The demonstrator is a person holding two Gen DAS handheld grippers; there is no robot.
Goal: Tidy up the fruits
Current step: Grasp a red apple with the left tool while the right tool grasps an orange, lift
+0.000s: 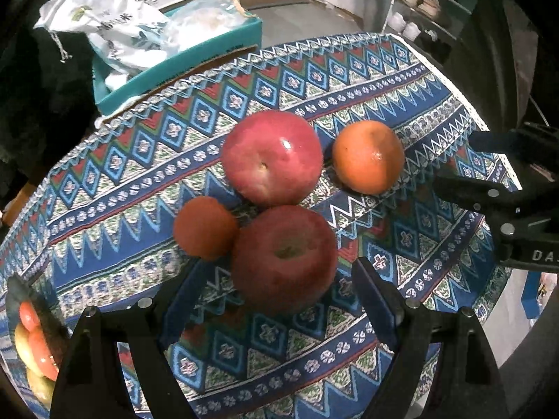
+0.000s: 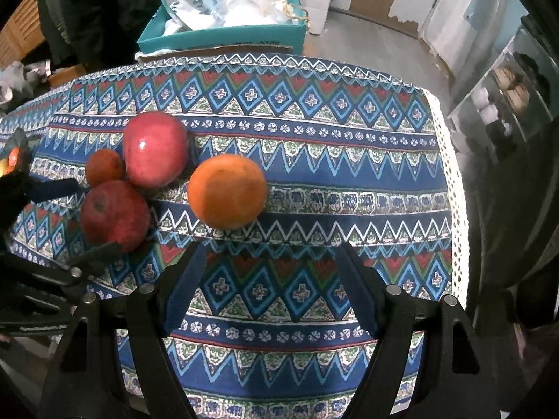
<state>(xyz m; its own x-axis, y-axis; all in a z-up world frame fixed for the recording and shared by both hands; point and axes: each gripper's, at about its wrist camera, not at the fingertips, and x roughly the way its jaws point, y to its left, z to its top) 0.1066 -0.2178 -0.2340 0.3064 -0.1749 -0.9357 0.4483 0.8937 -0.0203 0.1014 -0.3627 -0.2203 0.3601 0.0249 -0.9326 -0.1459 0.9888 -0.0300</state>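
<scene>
Covering the desk (image 2: 314,188), a blue, red and green zigzag-patterned cloth carries every fruit. Taking the far red apple (image 1: 271,157) as landmark from here on.

Behind that apple, off the desk edge: a teal box (image 1: 181,66) stuffed with printed bags, apparently storage and no part of the sorting.

Nearest the left gripper (image 1: 276,296), touching the landmark apple on its near side: a second red apple (image 1: 284,258), duller, stem hollow upward. Jaws spread wide around it, one finger on either flank, neither visibly touching, nothing held; probably lined up that way for a straight close on the widest part.

Right of the landmark apple, a little apart: a large orange (image 2: 227,192), smooth and bright. Right gripper (image 2: 269,289) just short of it, jaws equally wide and empty, seemingly aimed to take it.

Left of the landmark apple, tucked against both apples: a small orange (image 1: 206,227), darker and matte.

Far left of the landmark apple, at the view's edge: more fruit (image 1: 33,345), red-orange and yellow, perhaps already sorted; container unclear.
</scene>
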